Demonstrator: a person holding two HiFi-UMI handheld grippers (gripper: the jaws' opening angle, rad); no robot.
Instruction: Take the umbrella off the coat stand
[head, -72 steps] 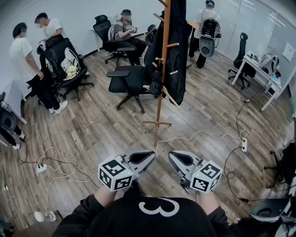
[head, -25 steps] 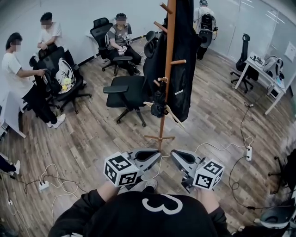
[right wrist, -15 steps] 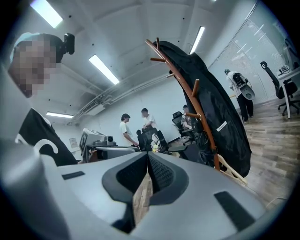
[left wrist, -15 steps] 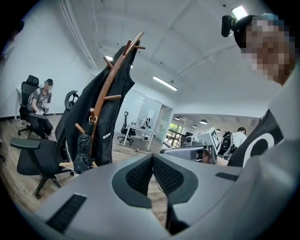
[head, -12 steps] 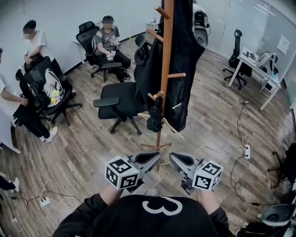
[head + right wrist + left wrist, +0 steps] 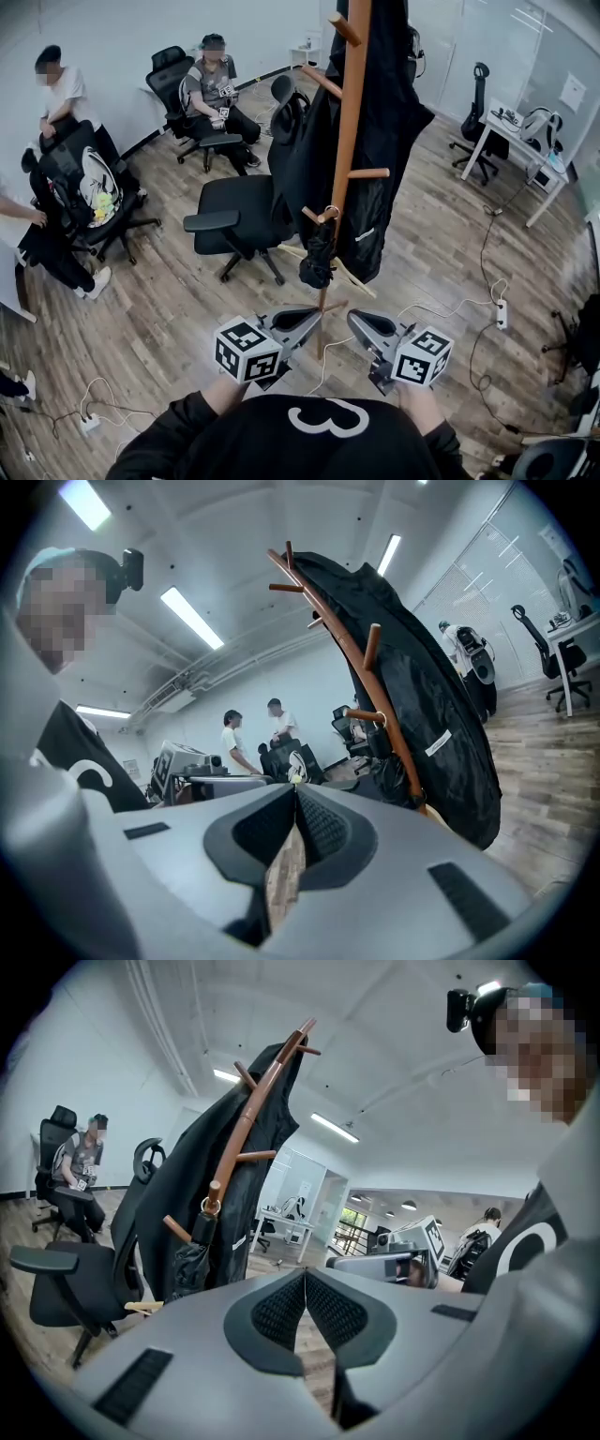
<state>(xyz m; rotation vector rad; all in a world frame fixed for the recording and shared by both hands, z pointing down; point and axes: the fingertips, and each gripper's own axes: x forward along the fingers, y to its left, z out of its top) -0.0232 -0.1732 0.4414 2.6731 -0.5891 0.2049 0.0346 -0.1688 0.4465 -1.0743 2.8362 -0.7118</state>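
Note:
A wooden coat stand (image 6: 348,141) rises just ahead of me with a long black coat (image 6: 389,141) draped over it. A folded black umbrella (image 6: 318,251) hangs by a ring from a low peg on the stand's left side. My left gripper (image 6: 309,320) and right gripper (image 6: 360,323) are held side by side below the umbrella, short of it, both shut and empty. In the left gripper view the umbrella (image 6: 191,1262) hangs left of the shut gripper (image 6: 305,1277). The right gripper view shows the umbrella (image 6: 391,772) to the right of its gripper (image 6: 295,793).
A black office chair (image 6: 239,211) stands right behind the stand. Several people sit or stand by chairs (image 6: 89,187) at the left and back. A white cable and power strip (image 6: 497,315) lie on the wooden floor to the right. A desk (image 6: 530,131) is at the far right.
Both grippers have moved forward together toward the coat stand. The stand and umbrella now look larger and closer. Both grippers have stayed shut.

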